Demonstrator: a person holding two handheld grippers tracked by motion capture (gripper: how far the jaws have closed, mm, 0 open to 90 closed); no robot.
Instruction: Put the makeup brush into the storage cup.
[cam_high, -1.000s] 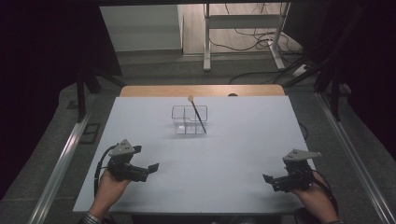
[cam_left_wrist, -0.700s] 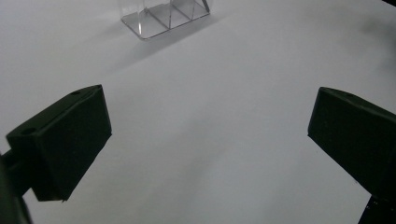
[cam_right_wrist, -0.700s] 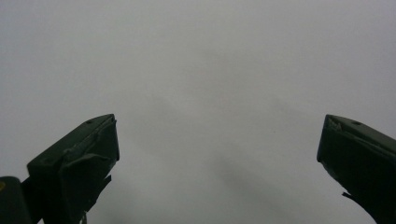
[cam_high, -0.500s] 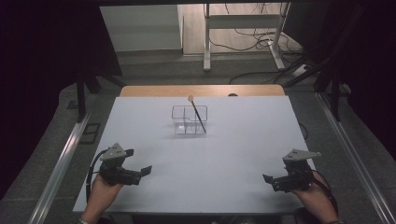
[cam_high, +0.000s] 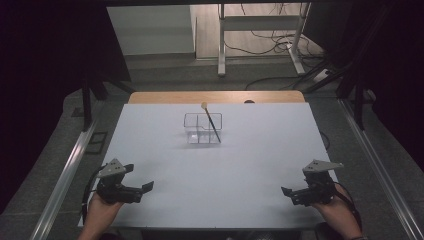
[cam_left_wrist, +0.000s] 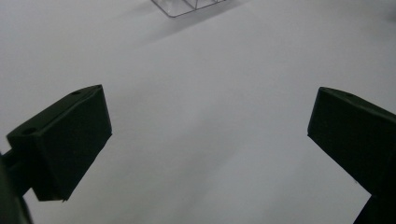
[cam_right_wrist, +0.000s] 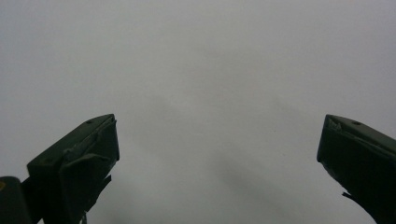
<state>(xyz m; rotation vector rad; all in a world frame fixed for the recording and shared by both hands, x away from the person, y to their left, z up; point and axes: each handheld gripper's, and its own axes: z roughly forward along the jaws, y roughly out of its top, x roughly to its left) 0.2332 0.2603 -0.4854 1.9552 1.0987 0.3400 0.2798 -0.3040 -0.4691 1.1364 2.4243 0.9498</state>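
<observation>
A clear plastic box (cam_high: 202, 128) with dividers stands in the far middle of the white table (cam_high: 250, 165). A thin dark brush (cam_high: 211, 122) with a pale tip leans in it, tip up toward the back. My left gripper (cam_high: 146, 186) rests near the table's front left corner, jaws wide apart, nothing between them. In the left gripper view (cam_left_wrist: 205, 140) the box's corner (cam_left_wrist: 187, 5) shows at the top edge. My right gripper (cam_high: 285, 191) sits near the front right corner, open and empty, over bare table in the right gripper view (cam_right_wrist: 217, 154).
A wooden strip (cam_high: 215, 97) runs along the table's far edge. Metal rails (cam_high: 70, 165) flank the table on both sides. Beyond lie a floor with cables (cam_high: 280, 35) and a white frame's legs (cam_high: 220, 45).
My left gripper has drawn back toward the front left corner of the table and stays open. The right gripper has not moved.
</observation>
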